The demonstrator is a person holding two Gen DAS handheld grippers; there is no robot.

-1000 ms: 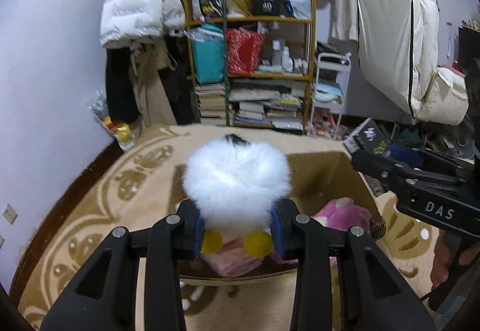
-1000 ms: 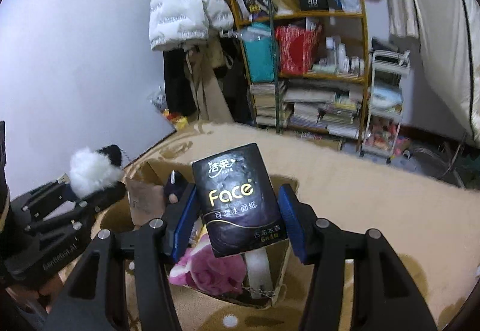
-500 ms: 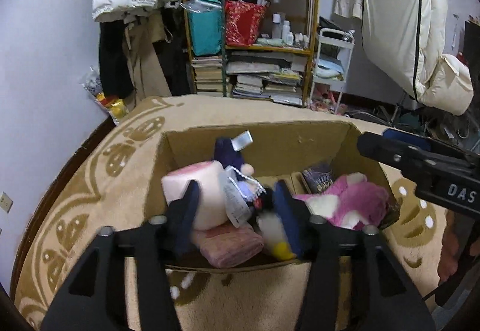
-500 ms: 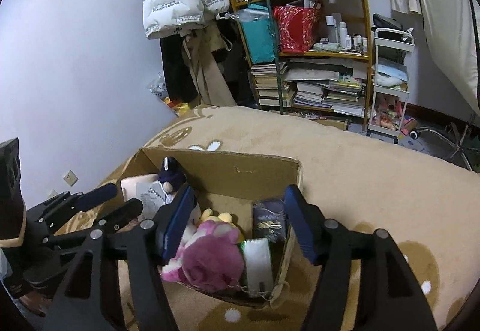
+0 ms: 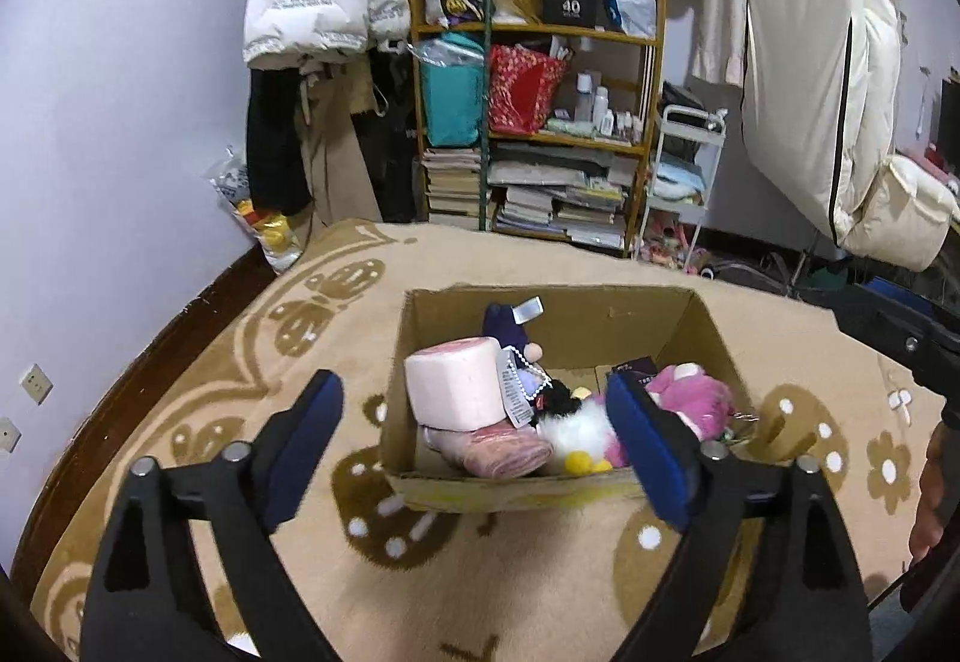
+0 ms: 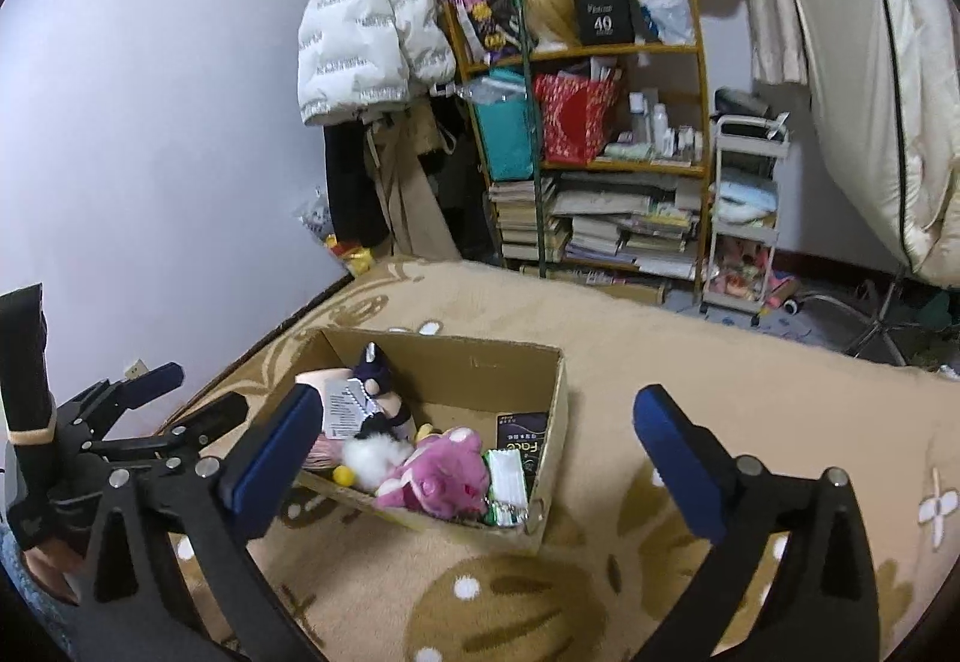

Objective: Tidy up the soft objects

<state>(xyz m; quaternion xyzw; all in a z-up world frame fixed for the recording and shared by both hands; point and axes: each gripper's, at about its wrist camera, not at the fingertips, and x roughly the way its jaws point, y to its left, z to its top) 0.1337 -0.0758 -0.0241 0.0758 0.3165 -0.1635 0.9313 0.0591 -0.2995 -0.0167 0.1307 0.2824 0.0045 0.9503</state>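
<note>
White plush [image 5: 579, 431] dropped, tissue pack [image 6: 521, 440] probably boxed

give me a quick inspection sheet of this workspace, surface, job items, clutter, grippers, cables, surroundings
Surface: tan patterned blanket, mostly bare around the box.
Job's things: open cardboard box holding a pink plush, white fluffy plush, pink cylinder cushion, dark purple toy with tag, black tissue pack, white tissue pack.
Clutter: nothing seen loose on the blanket.
Grippers: left gripper jaws opening, nothing between them; right gripper jaws opening, empty.
Cables: nothing seen.
Surroundings: crowded bookshelf, white puffer jacket hanging, white trolley, lilac wall.
</note>
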